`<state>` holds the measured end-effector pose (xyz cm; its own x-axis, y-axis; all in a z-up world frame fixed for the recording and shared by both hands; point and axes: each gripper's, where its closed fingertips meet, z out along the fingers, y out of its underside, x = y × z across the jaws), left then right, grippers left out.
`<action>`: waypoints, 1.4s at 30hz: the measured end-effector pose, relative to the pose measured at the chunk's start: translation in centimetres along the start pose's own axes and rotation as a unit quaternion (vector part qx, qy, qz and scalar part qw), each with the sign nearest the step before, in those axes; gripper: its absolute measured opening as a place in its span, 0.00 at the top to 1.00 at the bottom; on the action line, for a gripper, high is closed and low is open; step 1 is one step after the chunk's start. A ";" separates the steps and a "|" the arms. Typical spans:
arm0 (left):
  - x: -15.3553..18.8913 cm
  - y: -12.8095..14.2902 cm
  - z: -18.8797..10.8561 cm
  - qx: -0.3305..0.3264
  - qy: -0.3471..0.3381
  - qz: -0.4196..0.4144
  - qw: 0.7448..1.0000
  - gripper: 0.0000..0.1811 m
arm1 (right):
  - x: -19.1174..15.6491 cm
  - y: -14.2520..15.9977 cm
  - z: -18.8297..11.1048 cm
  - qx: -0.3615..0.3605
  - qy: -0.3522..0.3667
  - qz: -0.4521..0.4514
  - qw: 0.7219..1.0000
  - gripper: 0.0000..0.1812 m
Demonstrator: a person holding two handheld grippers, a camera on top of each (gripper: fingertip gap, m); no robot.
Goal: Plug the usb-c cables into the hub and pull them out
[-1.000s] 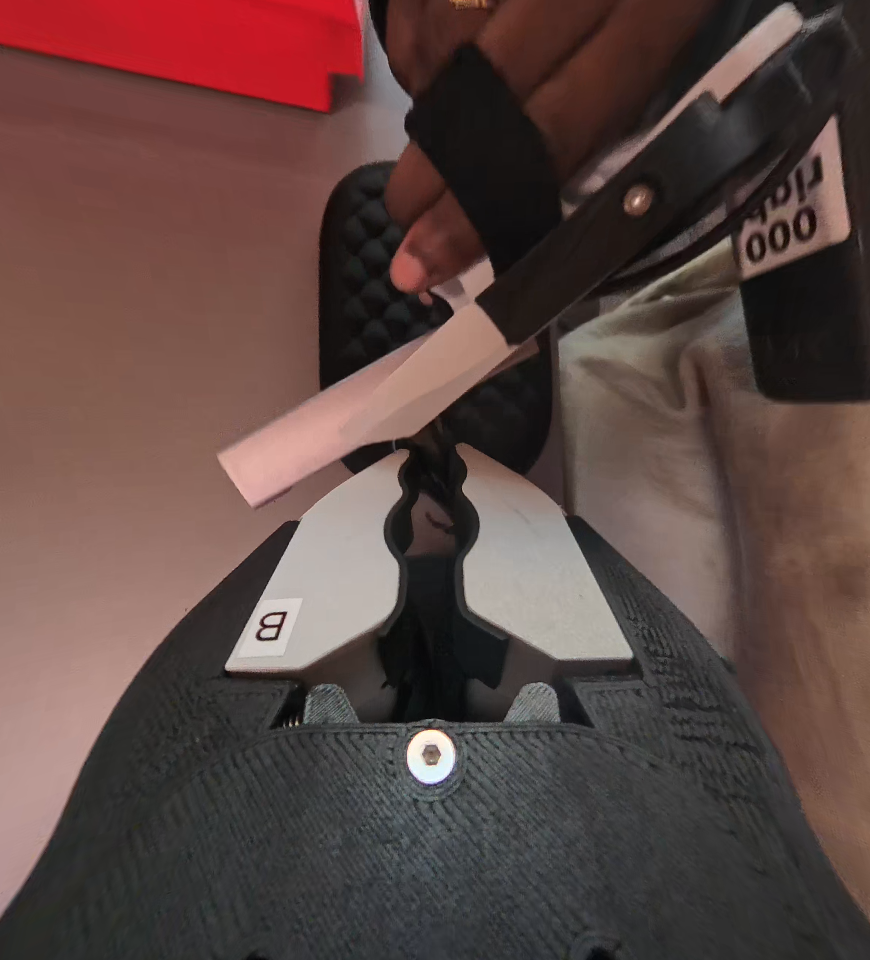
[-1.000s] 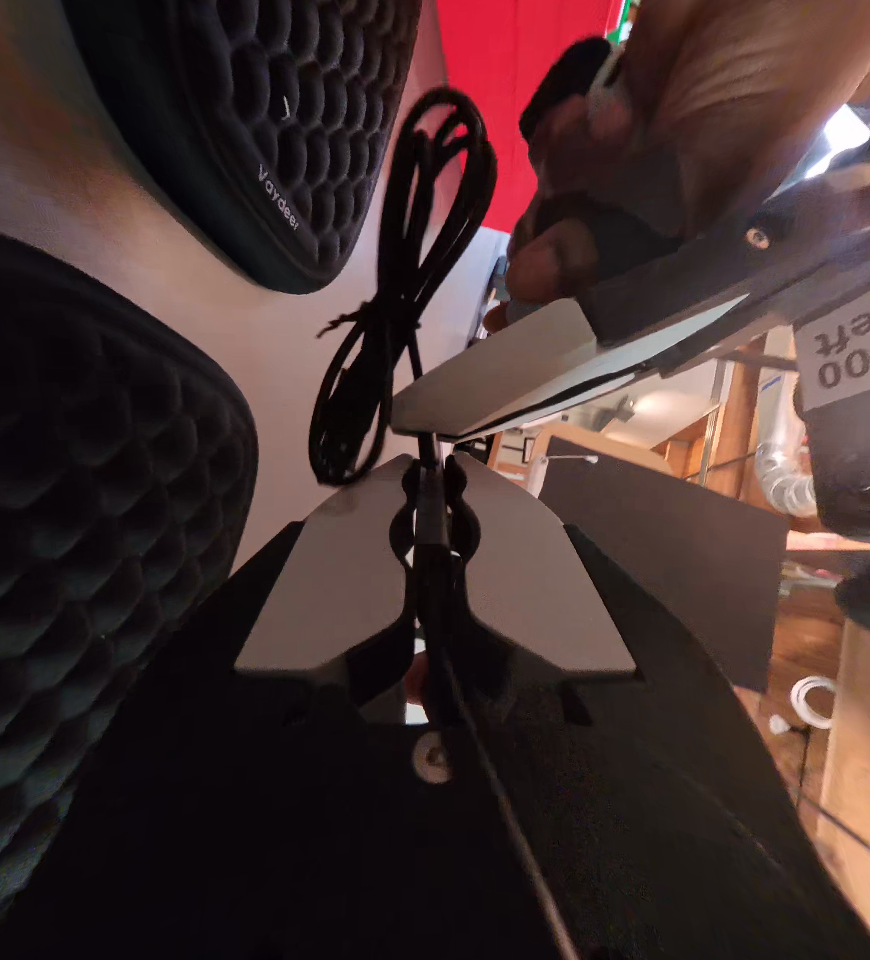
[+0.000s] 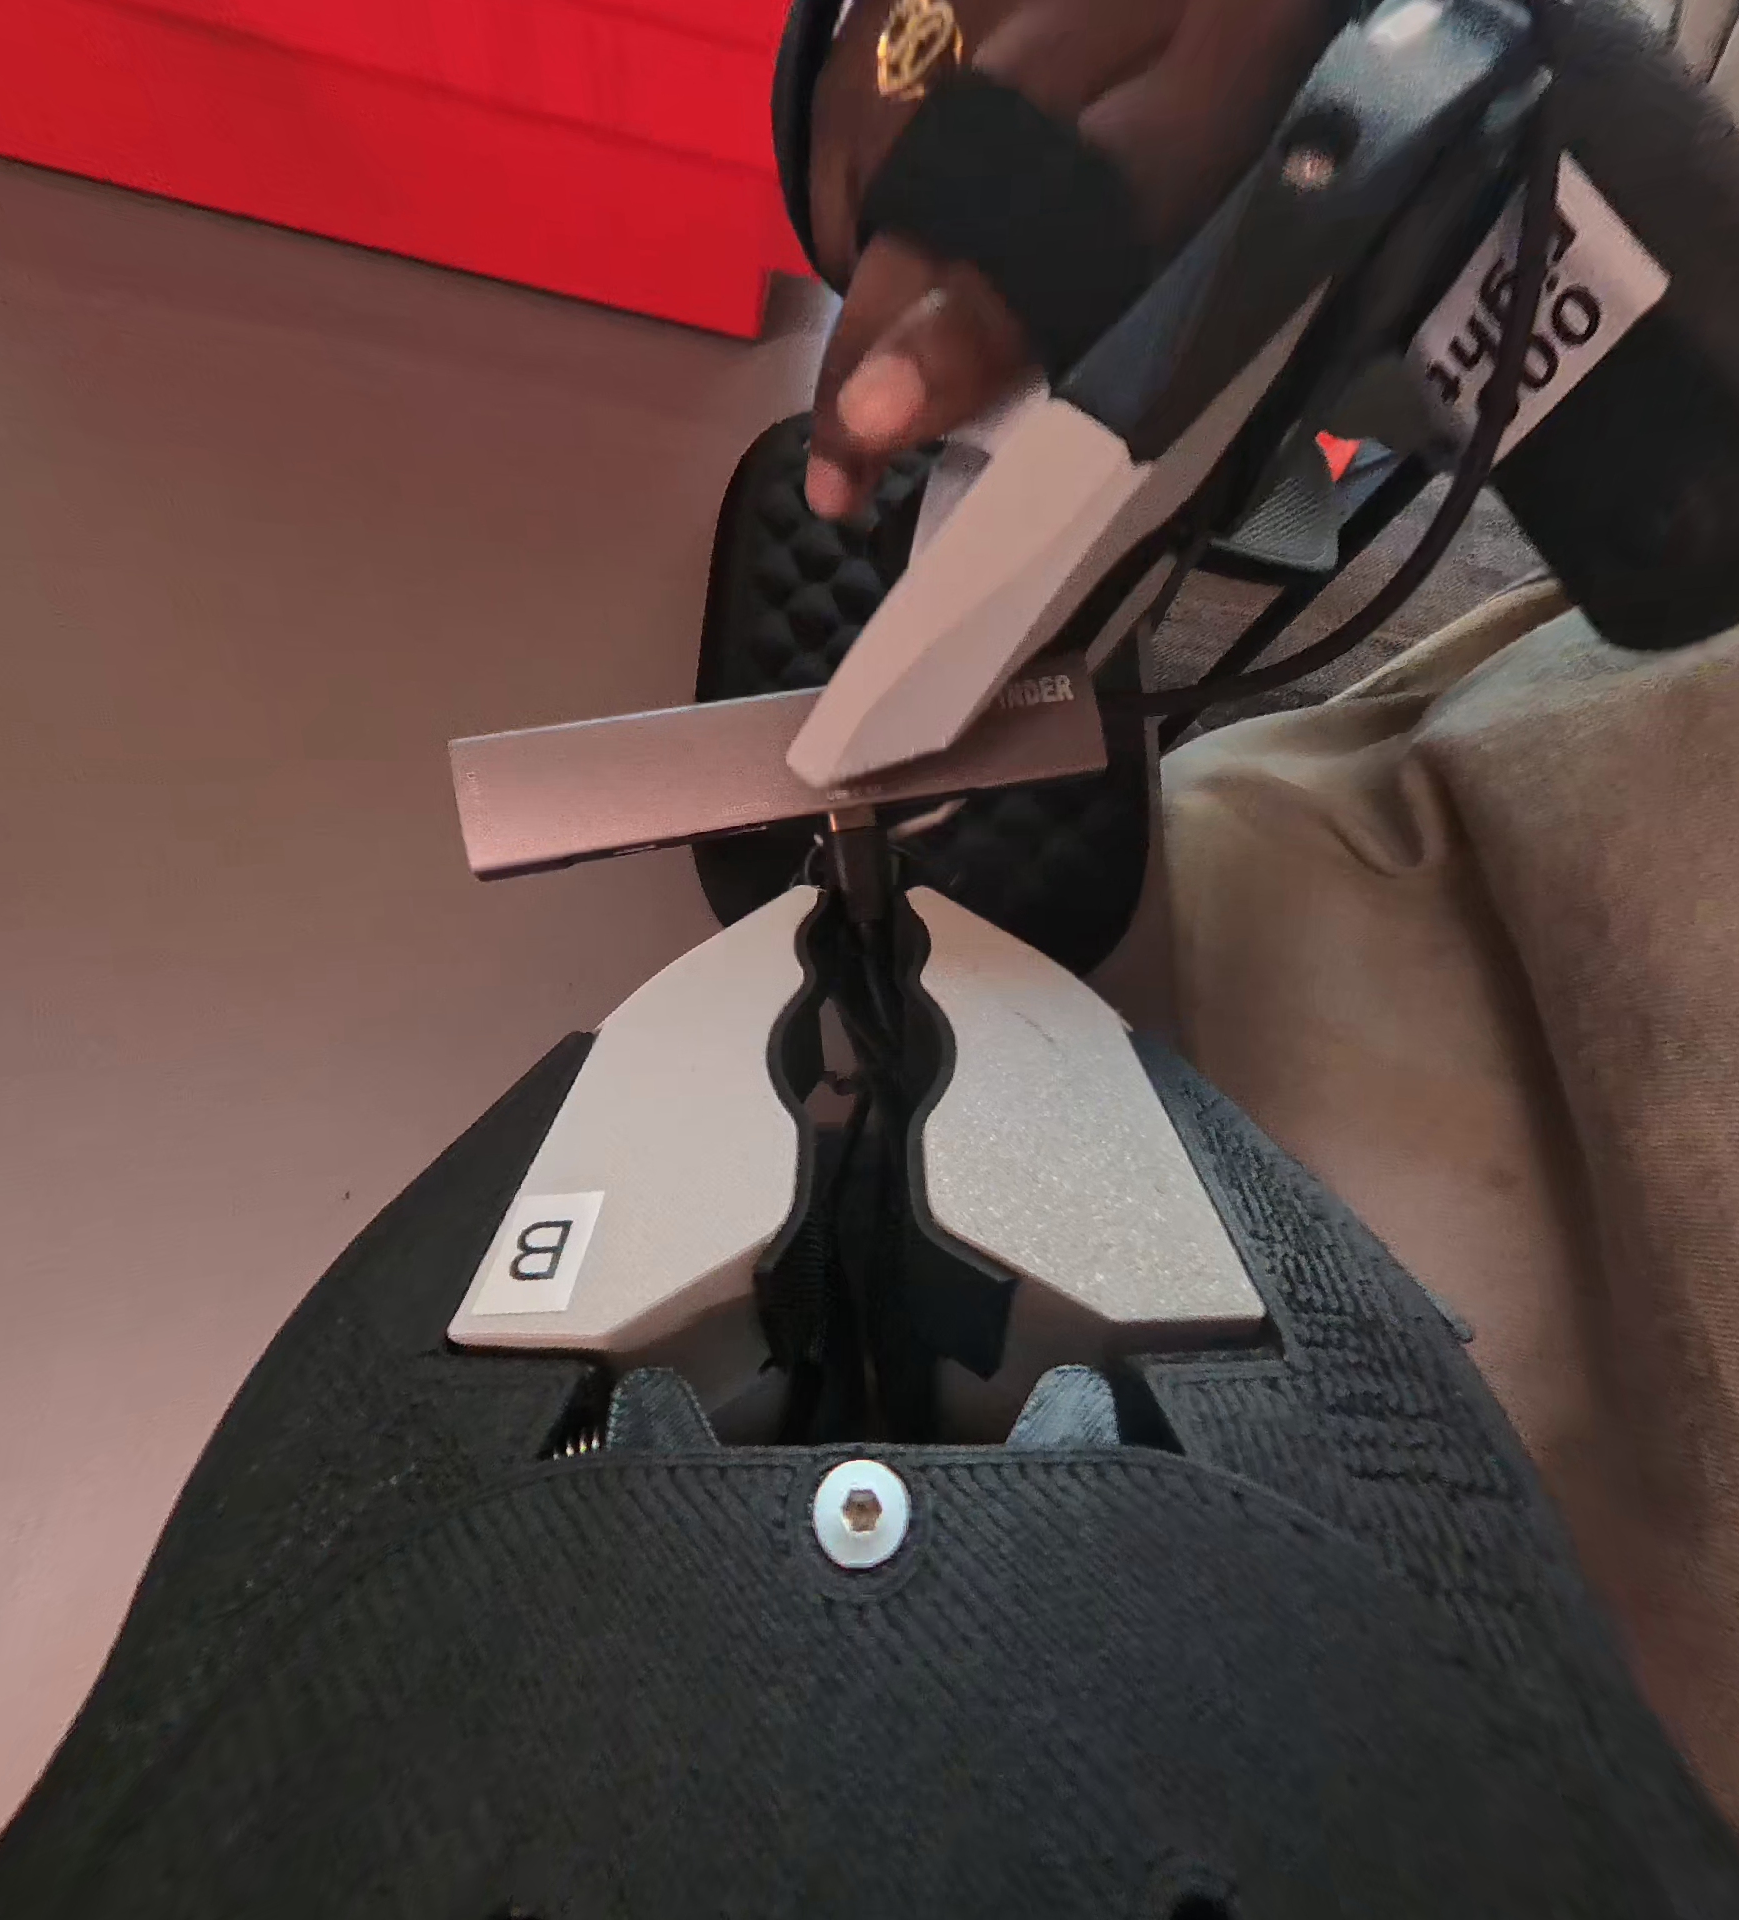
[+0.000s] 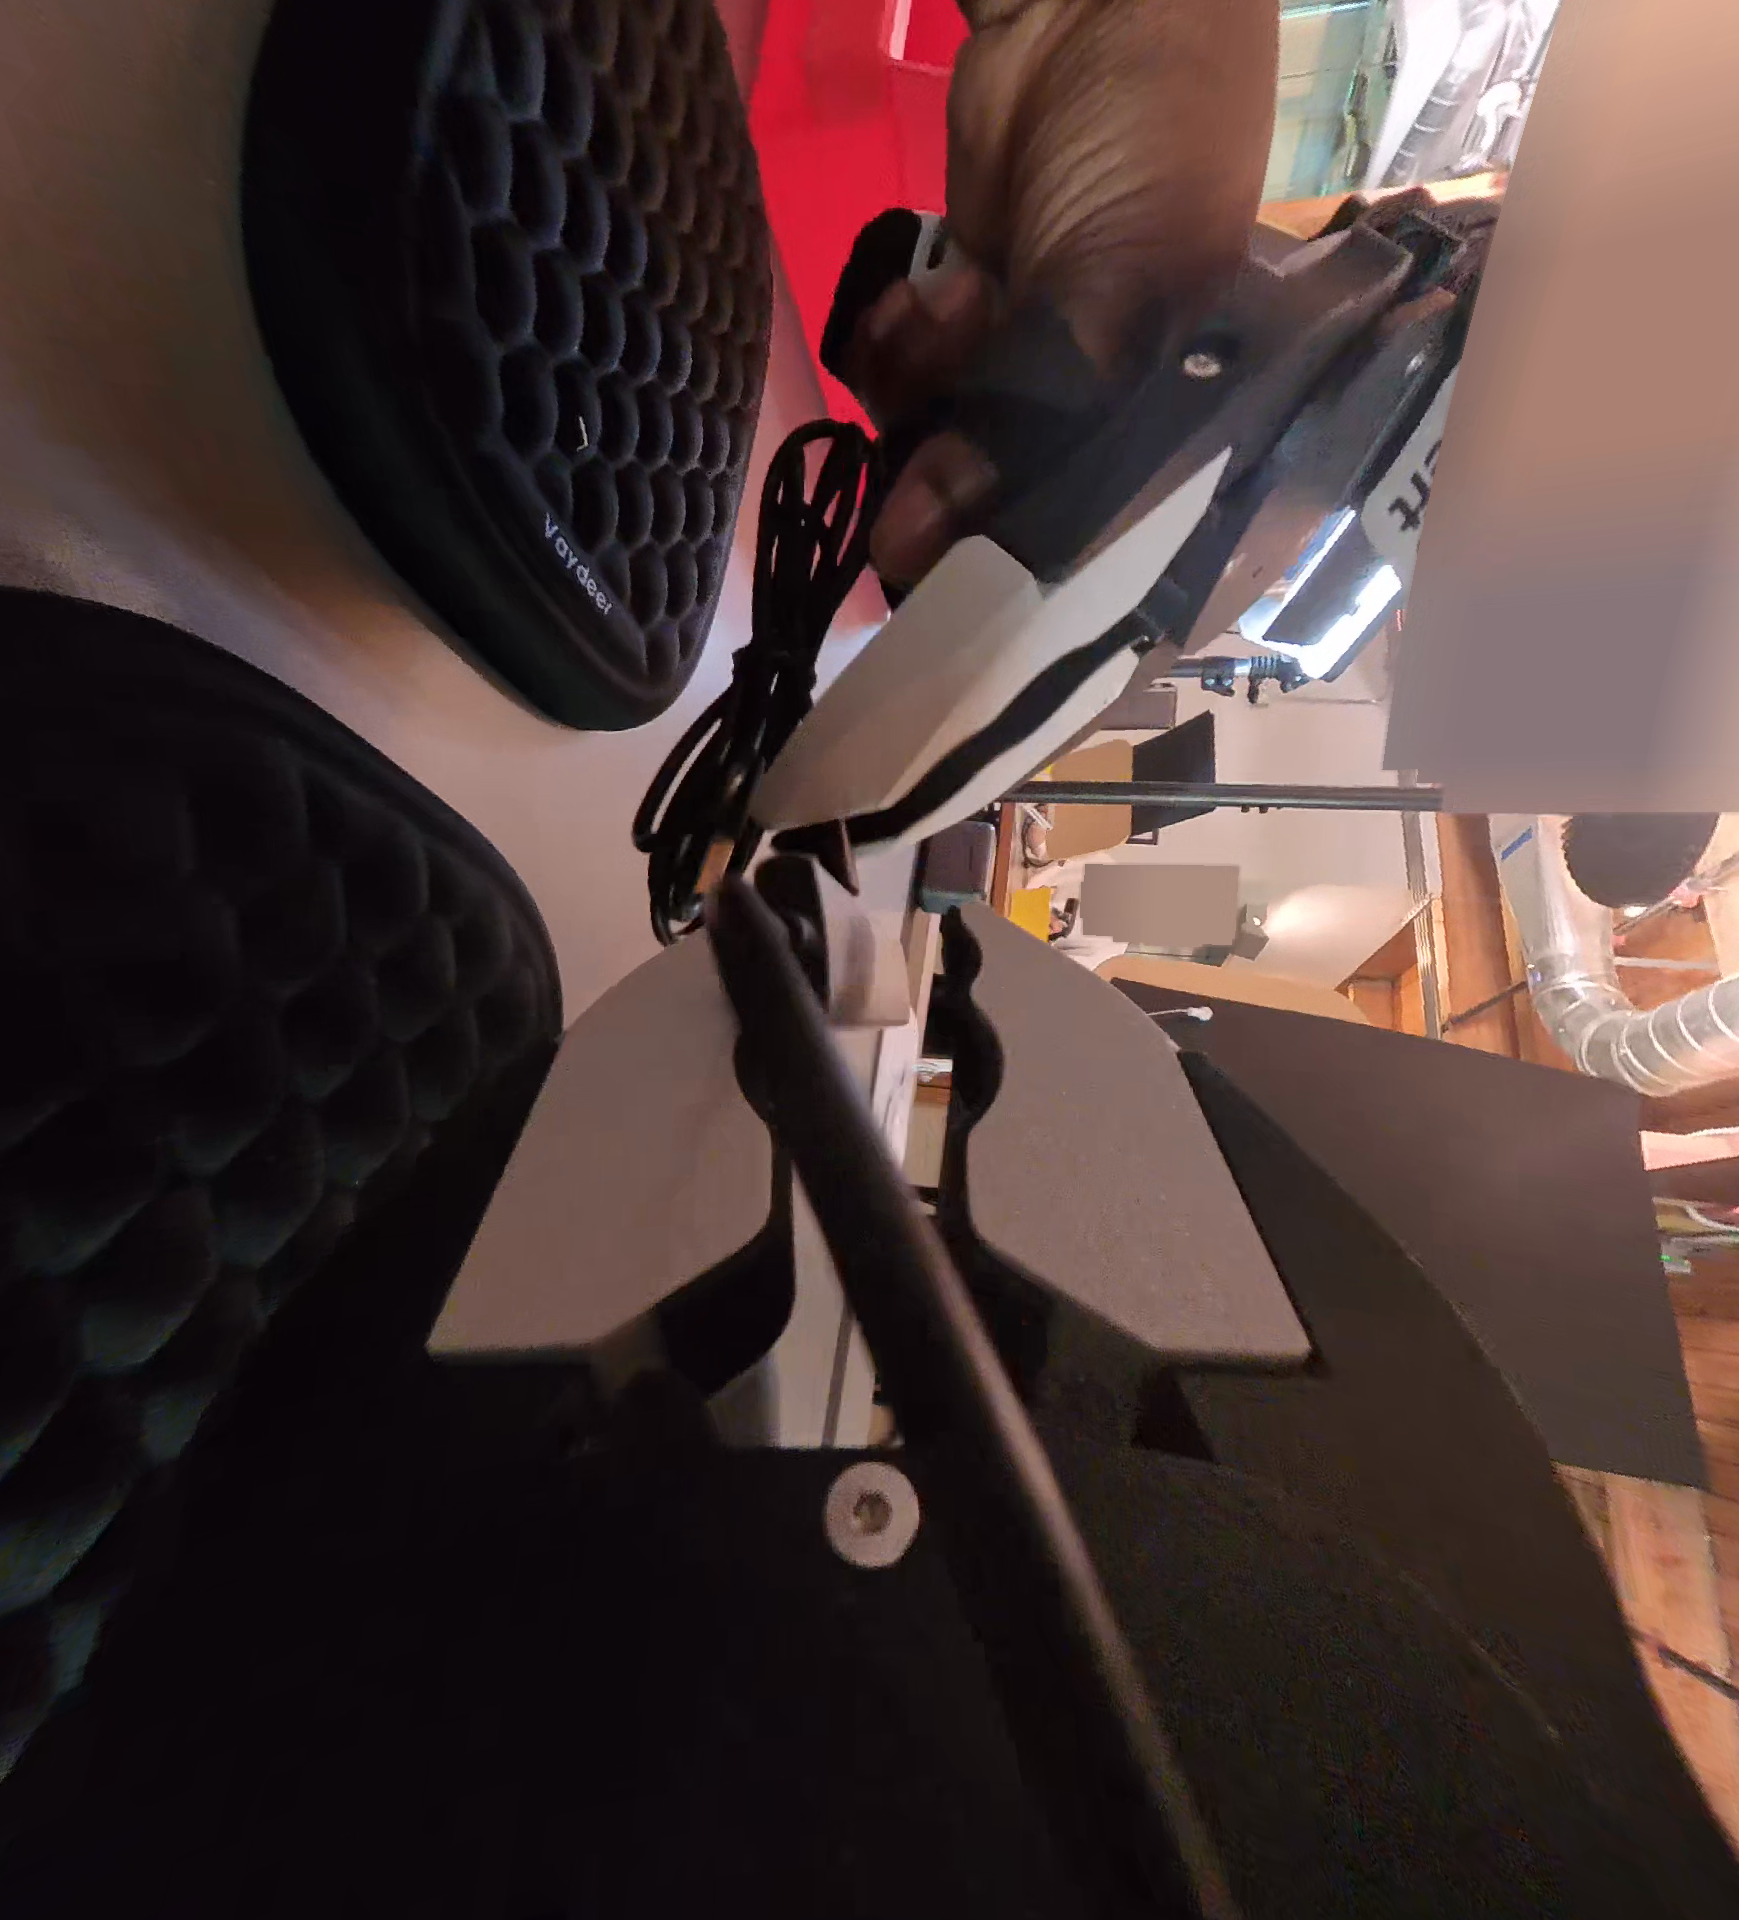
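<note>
Jaws of the left gripper point(image 3: 860, 914) are pinched together on a black USB-C cable point(image 3: 857, 862), whose plug sits in the long edge of a grey hub point(image 3: 636, 795). That hub hangs in the air above the pale surface point(image 3: 273, 675), with the right gripper point(image 3: 823, 769) angled down over its top face. A black honeycomb pad point(image 3: 803, 603) lies behind, and a red box point(image 3: 377, 135) beyond.

From the right wrist view, the right gripper's jaws stand apart around the hub point(image 4: 844, 1101), seen edge-on and leaning against one finger; whether they grip it I cannot tell. The left gripper point(image 4: 792, 821) meets the hub's far end, with the coiled cable point(image 4: 740, 707) behind it and two black pads point(image 4: 532, 343) on the surface.
</note>
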<state>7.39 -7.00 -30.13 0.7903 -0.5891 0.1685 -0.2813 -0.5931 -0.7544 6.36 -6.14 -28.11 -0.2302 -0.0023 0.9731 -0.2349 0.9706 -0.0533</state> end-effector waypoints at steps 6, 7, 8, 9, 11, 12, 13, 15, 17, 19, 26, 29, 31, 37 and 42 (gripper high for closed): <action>0.2 0.2 0.0 0.007 0.014 0.001 1.000 0.95 | -0.6 0.4 -0.2 0.009 -0.006 -0.029 1.000 0.95; 0.3 0.3 0.1 0.005 0.015 -0.004 1.000 0.95 | -0.7 0.4 -0.2 0.008 -0.009 -0.033 0.999 0.95; 0.3 0.4 0.3 0.004 0.014 -0.009 1.000 0.95 | -0.8 0.4 -0.2 0.006 -0.013 -0.033 0.999 0.95; 0.2 0.3 0.3 0.008 0.010 -0.011 1.000 0.95 | -0.8 0.4 -0.2 0.002 -0.015 -0.033 0.999 0.95; 0.2 0.2 0.3 0.017 0.001 -0.006 1.000 0.95 | -0.8 0.4 -0.2 -0.003 -0.014 -0.031 0.999 0.95; 0.2 0.3 0.4 0.017 -0.004 0.004 1.000 0.95 | -0.9 0.3 -0.2 -0.004 -0.014 -0.028 1.000 0.95; 0.3 0.4 0.5 0.015 -0.006 0.012 1.000 0.95 | -1.0 0.2 -0.2 -0.004 -0.013 -0.028 1.000 0.96; 0.3 0.8 0.8 0.013 -0.001 0.016 1.000 0.95 | -1.5 0.1 -0.2 -0.005 -0.020 -0.035 0.999 0.95; 0.4 1.2 1.1 0.012 0.015 0.012 1.000 0.96 | -2.0 -0.1 0.0 -0.004 -0.033 -0.028 0.999 0.95; 0.3 1.4 1.2 0.020 0.021 0.014 0.999 0.96 | -2.2 -0.1 0.1 -0.001 -0.037 -0.018 0.999 0.95; 0.2 2.0 1.5 0.013 0.047 -0.004 0.999 0.96 | -3.2 -0.2 0.7 -0.002 -0.071 -0.004 0.997 0.96; 0.0 2.4 1.6 0.014 0.052 -0.016 0.998 0.96 | -3.5 -0.2 1.1 -0.005 -0.078 -0.012 0.997 0.96; -0.3 2.3 1.4 0.027 0.048 -0.019 0.998 0.96 | -3.2 0.0 1.3 -0.010 -0.075 -0.018 0.997 0.96; -2.8 -2.6 -4.3 0.257 -0.072 0.024 0.964 0.79 | 1.4 2.2 1.9 -0.051 0.020 0.041 0.998 0.95; -5.4 -3.8 -12.2 0.475 -0.294 0.082 0.825 0.29 | 5.1 5.0 0.8 -0.061 0.152 0.215 0.963 0.95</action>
<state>-2.44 -8.27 -20.41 0.9902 -0.0850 -0.1112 -0.0771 0.3315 -0.9403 3.26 -1.48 -23.60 0.0091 0.4589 0.8885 -0.0629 0.8870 -0.4575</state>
